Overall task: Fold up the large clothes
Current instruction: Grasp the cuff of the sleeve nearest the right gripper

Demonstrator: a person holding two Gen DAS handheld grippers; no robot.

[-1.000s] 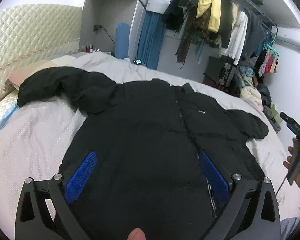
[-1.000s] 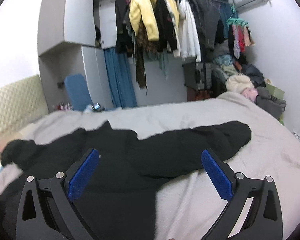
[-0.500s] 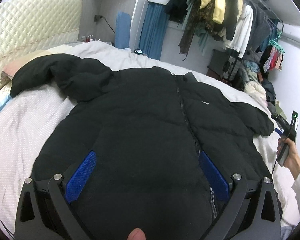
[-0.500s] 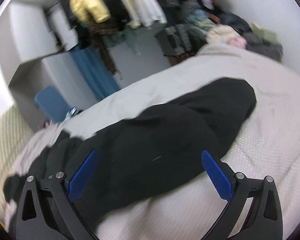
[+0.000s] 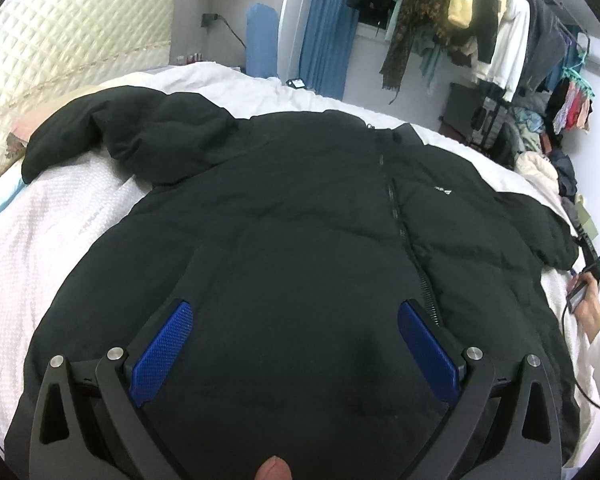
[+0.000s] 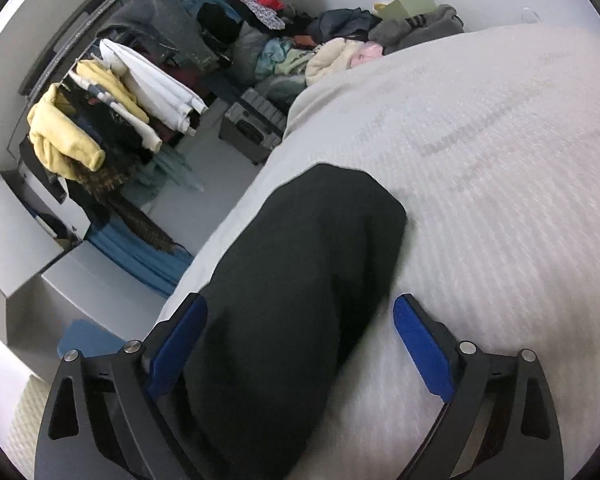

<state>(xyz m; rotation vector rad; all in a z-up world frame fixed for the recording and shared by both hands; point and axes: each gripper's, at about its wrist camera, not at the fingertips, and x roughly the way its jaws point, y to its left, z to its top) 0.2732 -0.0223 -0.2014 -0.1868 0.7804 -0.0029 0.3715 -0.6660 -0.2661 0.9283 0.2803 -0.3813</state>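
Black jacket flat on bed; both tools wide, right just narrowing around its sleeve.

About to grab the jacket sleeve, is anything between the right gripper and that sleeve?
Nothing visible. The black jacket sleeve lies bare on the bed cover, already between the right gripper's open fingers, whose jaws have just been closing slightly.

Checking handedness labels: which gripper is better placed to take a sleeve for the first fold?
Right. The right gripper already straddles a jacket sleeve, jaws just closing a little with the sleeve between them. The left gripper, open, hangs over the jacket's body, away from either sleeve.
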